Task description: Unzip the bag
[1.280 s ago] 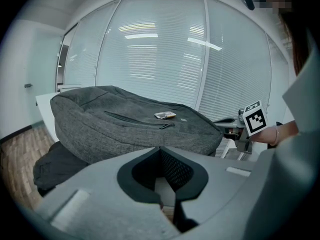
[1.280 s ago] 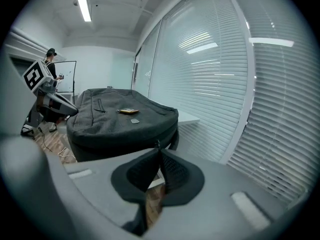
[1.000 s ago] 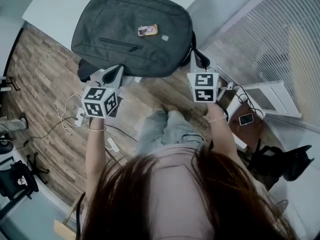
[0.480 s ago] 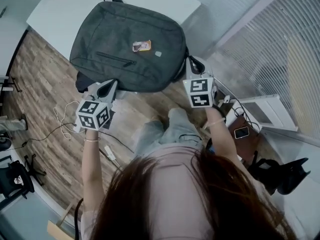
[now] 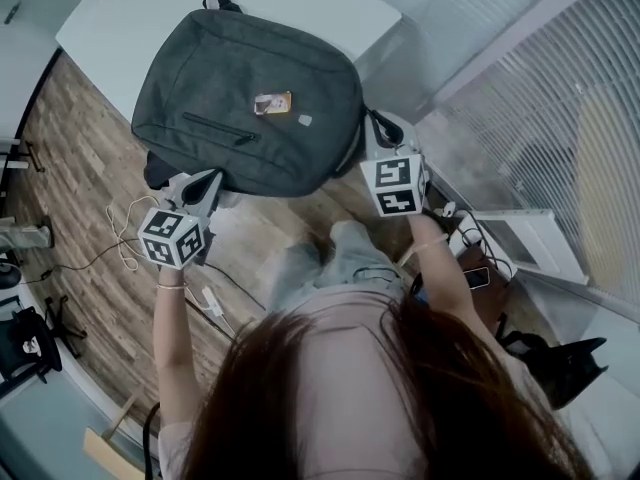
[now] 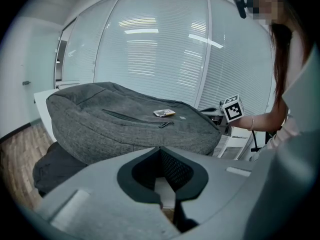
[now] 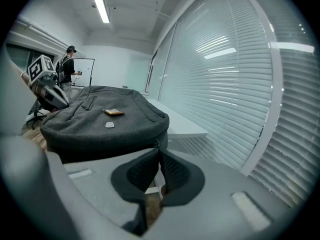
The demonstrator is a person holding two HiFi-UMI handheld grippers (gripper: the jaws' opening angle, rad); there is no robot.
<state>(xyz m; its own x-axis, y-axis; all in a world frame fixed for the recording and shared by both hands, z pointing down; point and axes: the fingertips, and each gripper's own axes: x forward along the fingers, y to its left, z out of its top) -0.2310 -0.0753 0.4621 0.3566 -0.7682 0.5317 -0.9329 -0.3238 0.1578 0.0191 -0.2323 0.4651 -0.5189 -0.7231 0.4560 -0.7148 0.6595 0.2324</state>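
Bag [image 5: 250, 98], dark grey, lay flat on the white table [image 5: 120, 23], its near edge hanging over the table's rim. A small orange tag [image 5: 272, 102] sat on the bag's top face. Left of the tag, the pocket zip [image 5: 215, 128] ran closed.

The right gripper [image 7: 159, 148] stood at the bag's right side. Its jaws were clenched together, tips against the side seam, where a small zip pull [image 7: 156, 143] showed. Whether they pinched that pull could not be told.

The left gripper [image 6: 160, 150] was at the bag's near-left edge, jaws clenched with nothing between them.

Both arms reached forward, nearly straight. Each gripper tilted a little downward toward the bag, its marker cube facing up. The left forearm [image 5: 170, 338] was bare, and the right wrist [image 5: 428, 243] wore a thin band.

A dark bundle [image 5: 160, 166] showed under the bag's left edge. Wood floor [image 5: 60, 158] lay left of the bag, with cables [image 5: 125, 230] near the left gripper. Blinds [image 5: 520, 108] stood right of the bag.
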